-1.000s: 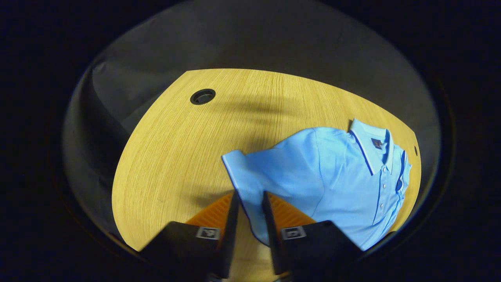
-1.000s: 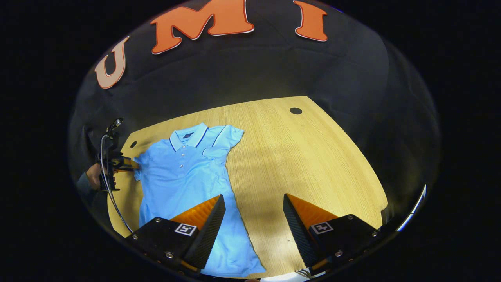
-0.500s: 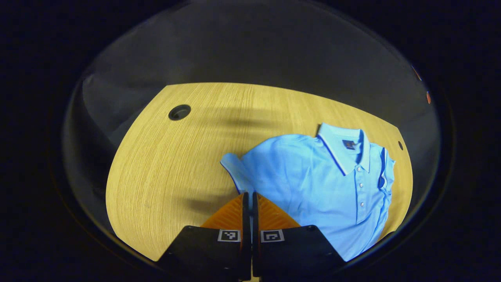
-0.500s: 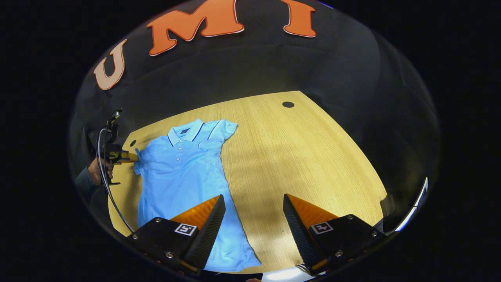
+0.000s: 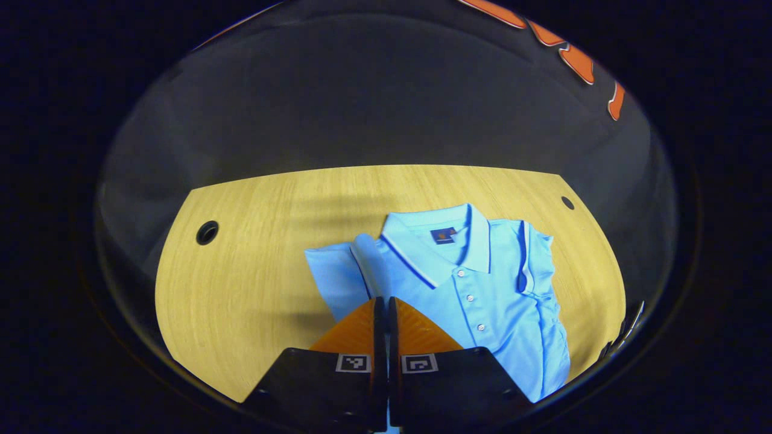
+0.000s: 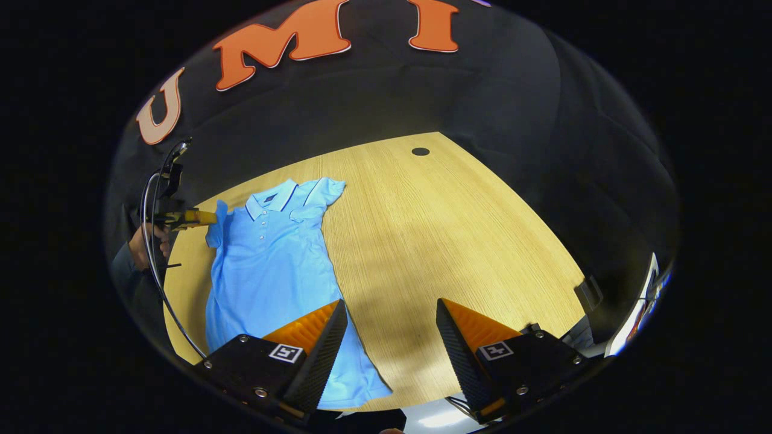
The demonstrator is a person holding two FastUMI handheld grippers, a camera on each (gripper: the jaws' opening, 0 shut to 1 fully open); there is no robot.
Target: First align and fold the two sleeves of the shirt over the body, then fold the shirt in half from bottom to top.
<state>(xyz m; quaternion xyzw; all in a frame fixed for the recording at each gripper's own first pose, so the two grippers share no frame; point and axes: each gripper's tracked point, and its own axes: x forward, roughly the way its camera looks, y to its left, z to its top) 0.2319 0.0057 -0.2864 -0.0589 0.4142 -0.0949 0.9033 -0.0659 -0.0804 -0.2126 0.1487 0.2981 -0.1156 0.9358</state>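
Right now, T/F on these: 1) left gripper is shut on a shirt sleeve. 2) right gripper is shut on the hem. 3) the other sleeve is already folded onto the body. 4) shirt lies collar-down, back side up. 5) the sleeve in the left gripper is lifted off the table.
1) True. The left gripper has its fingers closed on the sleeve of the blue shirt.
2) False. The right gripper is open, over bare table.
3) True. The other sleeve lies folded over the body.
4) False. The collar and button placket face up.
5) True. The right gripper view shows it raised above the table.
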